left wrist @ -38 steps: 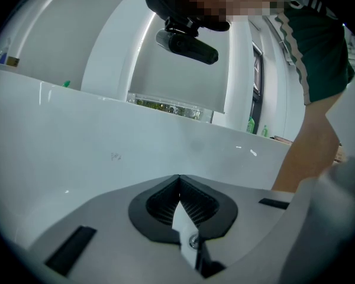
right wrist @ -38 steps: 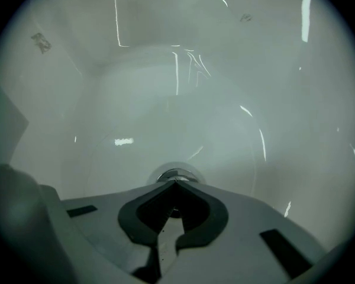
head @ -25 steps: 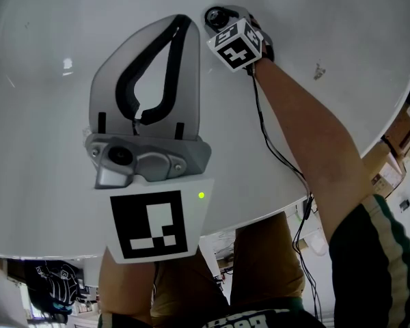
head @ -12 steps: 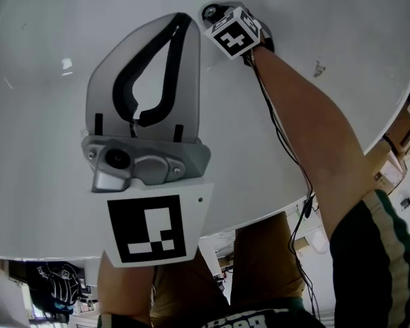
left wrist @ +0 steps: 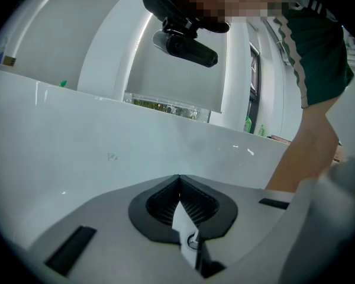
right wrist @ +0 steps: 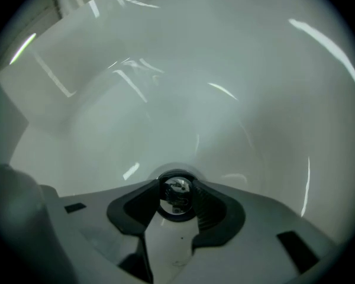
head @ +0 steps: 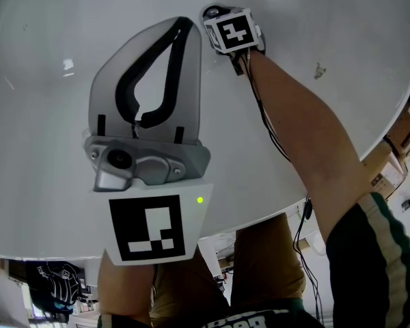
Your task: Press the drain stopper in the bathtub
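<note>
Deep in the white bathtub (head: 342,26), my right gripper (head: 222,20) points steeply down at the floor, its marker cube hiding the tips in the head view. In the right gripper view the round chrome drain stopper (right wrist: 176,201) sits between the tips of the right gripper (right wrist: 177,188), which stand close on either side. Those jaws have just been closing around it, and I see no firm pinch. My left gripper (head: 184,23) hovers nearer me over the tub wall. The left gripper (left wrist: 178,177) is shut with nothing between its pads.
The person's bare arm (head: 307,128) and a black cable (head: 273,142) run from the right gripper back over the tub rim (head: 260,214). A small dark mark (head: 319,70) is on the tub floor. Boxes (head: 396,149) lie outside at the right.
The right gripper has rolled about its own axis above the drain, so its marker cube now faces me squarely. The left gripper has stayed where it was.
</note>
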A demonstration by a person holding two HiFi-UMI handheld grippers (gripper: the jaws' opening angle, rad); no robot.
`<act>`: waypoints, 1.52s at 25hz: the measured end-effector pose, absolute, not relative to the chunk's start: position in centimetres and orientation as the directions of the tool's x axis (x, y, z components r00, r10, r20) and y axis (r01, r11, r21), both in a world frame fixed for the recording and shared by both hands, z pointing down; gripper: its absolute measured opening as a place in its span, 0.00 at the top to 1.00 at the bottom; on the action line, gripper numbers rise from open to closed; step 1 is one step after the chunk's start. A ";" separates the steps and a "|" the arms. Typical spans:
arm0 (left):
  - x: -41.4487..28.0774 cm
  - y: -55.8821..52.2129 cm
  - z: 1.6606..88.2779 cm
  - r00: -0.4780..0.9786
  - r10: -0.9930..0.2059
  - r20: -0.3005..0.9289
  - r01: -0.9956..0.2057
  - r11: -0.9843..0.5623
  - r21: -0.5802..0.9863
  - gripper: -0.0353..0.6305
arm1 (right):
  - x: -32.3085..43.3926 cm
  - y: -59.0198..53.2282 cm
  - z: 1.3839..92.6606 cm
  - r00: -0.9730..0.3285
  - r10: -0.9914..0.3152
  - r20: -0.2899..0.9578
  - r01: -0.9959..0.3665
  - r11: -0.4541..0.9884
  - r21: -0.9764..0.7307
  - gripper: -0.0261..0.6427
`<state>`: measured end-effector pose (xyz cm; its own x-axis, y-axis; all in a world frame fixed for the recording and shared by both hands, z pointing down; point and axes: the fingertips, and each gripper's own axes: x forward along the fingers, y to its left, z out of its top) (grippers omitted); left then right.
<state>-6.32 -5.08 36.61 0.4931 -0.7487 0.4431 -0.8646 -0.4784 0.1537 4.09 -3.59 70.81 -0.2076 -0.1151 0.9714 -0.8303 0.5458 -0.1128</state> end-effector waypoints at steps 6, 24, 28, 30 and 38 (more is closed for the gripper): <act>-5.9 -4.8 37.0 0.510 -0.734 0.448 -0.854 -0.496 0.159 0.94 | 3.5 -2.8 71.0 -0.197 -0.062 0.979 -0.602 0.795 -0.071 0.69; -4.7 -4.4 37.7 0.535 -0.705 0.466 -0.833 -0.532 0.152 0.94 | 2.2 -3.1 65.5 -0.368 -0.107 0.924 -0.632 0.757 -0.164 0.63; -4.7 -3.6 37.9 0.535 -0.679 0.502 -0.826 -0.544 0.146 0.94 | 1.5 -3.5 62.8 -0.408 -0.131 0.903 -0.631 0.756 -0.176 0.63; -4.9 -3.5 37.5 0.529 -0.679 0.508 -0.830 -0.538 0.145 0.94 | 1.3 -3.6 61.4 -0.420 -0.143 0.896 -0.631 0.756 -0.176 0.63; -4.4 -3.4 33.8 0.540 -0.689 0.484 -0.814 -0.574 0.091 0.94 | 1.3 -3.8 55.8 -0.451 -0.197 0.870 -0.637 0.754 -0.160 0.63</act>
